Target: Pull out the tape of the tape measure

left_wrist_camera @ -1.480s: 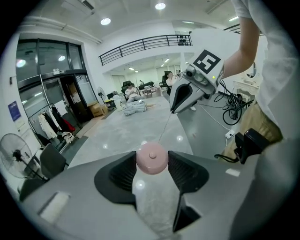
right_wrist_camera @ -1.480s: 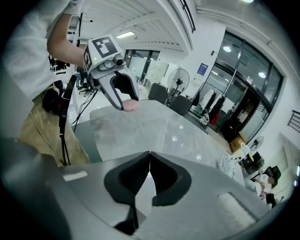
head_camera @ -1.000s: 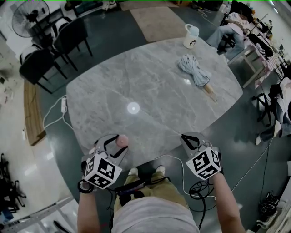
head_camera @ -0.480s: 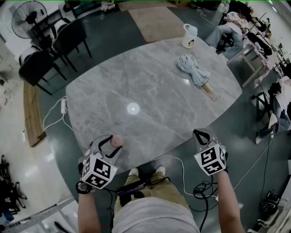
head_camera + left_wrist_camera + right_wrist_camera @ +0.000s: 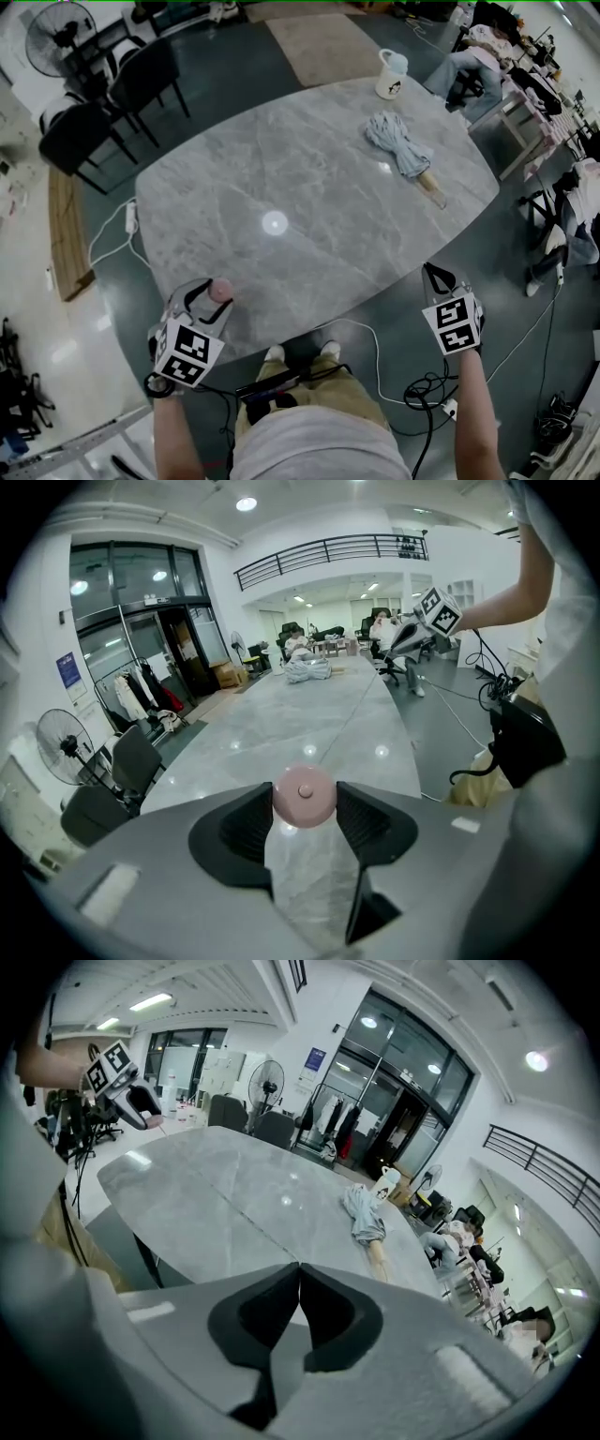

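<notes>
A small round pink tape measure (image 5: 222,290) sits between the jaws of my left gripper (image 5: 216,292), over the near left edge of the grey marble table (image 5: 309,178). In the left gripper view the pink case (image 5: 304,796) is pressed between both black pads. My right gripper (image 5: 434,275) hangs off the table's near right edge, above the floor. In the right gripper view its jaws (image 5: 299,1269) meet tip to tip. I can make out no tape between the two grippers.
A folded grey-blue umbrella (image 5: 401,145) and a white mug (image 5: 392,75) lie at the table's far right. Black chairs (image 5: 141,75) and a fan (image 5: 61,28) stand at the far left. A white cable (image 5: 375,347) runs across the floor by my feet. People sit at the upper right.
The two grippers have drawn apart: the left one with the pink case slid left and nearer, the right one moved right, off the table edge.
</notes>
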Tool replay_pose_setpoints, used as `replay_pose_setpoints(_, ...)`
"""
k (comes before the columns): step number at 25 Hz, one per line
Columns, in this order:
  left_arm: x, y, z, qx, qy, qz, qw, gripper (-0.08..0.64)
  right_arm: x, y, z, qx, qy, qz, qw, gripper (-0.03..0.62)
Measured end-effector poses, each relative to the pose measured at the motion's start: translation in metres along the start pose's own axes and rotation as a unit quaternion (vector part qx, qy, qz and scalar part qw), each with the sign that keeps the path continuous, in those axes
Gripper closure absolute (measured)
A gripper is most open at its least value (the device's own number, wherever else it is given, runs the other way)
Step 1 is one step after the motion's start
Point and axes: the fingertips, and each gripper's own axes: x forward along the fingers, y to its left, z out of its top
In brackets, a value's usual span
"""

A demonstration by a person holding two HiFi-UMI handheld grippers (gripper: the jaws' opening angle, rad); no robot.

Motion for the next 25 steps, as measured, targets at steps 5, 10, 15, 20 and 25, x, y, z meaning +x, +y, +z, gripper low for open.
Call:
replay_pose_setpoints(5,-0.001,0.005,-0.006,-0.009,0.006,0.012,0.9999,0.328,-0.001,-0.010,-0.003,0.007,0.005,-0.021,1.000,0.586)
replay_pose_setpoints(10,-0.008,0.017,-0.020,-0.036,0.011,0.023,0.9990,0.328,-0.005,-0.032,-0.015,0.037,0.014,-0.038,0.998,0.586)
replay_pose_setpoints(15,-0.008,0.026,-0.038,-0.049,0.031,0.038,0.9976,0.328,-0.004,-0.045,-0.022,0.039,0.021,-0.060,0.997,0.586)
replay_pose_setpoints(20,-0.015,0.032,-0.054,-0.056,0.044,0.044,0.9965,0.328,-0.008,-0.057,-0.028,0.040,0.026,-0.072,0.996,0.586)
replay_pose_setpoints(25,-0.017,0.038,-0.062,-0.059,0.057,0.057,0.9950,0.328,-0.010,-0.061,-0.027,0.037,0.031,-0.087,0.995,0.586)
